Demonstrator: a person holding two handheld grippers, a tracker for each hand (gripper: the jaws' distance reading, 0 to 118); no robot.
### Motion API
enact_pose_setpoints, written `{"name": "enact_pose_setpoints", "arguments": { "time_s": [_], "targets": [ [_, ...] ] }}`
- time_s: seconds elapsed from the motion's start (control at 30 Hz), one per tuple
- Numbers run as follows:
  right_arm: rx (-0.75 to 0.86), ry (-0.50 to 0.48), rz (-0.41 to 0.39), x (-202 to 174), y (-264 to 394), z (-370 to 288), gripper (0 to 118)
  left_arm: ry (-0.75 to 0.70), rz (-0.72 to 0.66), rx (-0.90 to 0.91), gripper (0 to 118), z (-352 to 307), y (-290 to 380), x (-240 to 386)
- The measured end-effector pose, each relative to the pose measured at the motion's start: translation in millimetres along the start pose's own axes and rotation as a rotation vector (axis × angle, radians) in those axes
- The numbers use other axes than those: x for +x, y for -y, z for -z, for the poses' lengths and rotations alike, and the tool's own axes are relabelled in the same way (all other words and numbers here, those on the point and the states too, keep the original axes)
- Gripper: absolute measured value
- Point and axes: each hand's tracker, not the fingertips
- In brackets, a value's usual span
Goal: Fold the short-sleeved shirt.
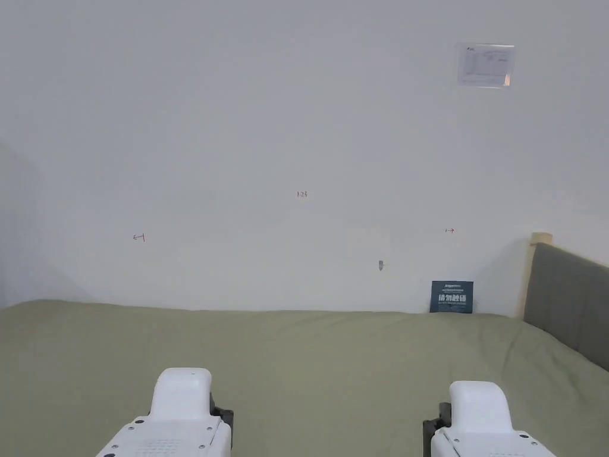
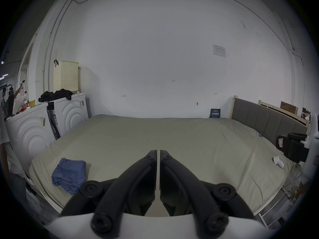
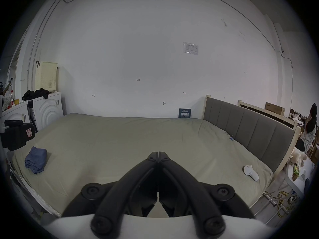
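Both grippers hover over a green bed (image 2: pixel 172 139), left gripper (image 2: pixel 158 154) nearly closed, right gripper (image 3: pixel 158 154) closed, holding nothing. A crumpled blue shirt (image 2: pixel 69 174) lies near the bed's left edge. A small blue sign (image 1: pixel 451 296) leans on the wall, writing illegible.

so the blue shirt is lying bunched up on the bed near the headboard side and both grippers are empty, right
Not quite. The blue shirt does lie bunched up on the bed, but at the end away from the headboard, near the white appliances; the left gripper view shows this. Near the headboard side lies a small white item. The left gripper and right gripper are both empty.
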Motion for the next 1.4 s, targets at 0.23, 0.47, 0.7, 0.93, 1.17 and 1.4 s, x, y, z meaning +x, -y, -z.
{"name": "enact_pose_setpoints", "arguments": {
  "time_s": [0.23,0.47,0.7,0.93,1.17,1.4],
  "targets": [
    [0.008,-0.009,-0.002,-0.9,-1.7,-2.3,2,-0.005,-0.01,-0.006,3,-2.0,1.3,-2.9],
    [0.02,-0.005,0.004,1.4,-3.3,-4.1,2,-0.009,-0.021,-0.018,3,0.0,5.7,-5.0],
    [0.016,-0.004,-0.009,0.3,-1.9,-5.0,2,-0.001,-0.026,-0.035,3,2.6,7.9,-4.5],
    [0.004,-0.01,-0.005,0.8,-0.4,-3.4,2,0.006,-0.015,-0.033,3,1.8,7.7,-3.4],
    [0.011,-0.012,0.0,0.5,-0.8,-5.0,2,0.018,0.0,0.001,3,-3.5,7.2,-1.6],
    [0.002,-0.029,-0.001,4.6,-15.9,-8.5,11,0.018,0.038,0.065,53,-12.1,-9.9,1.1]
  ]
}}
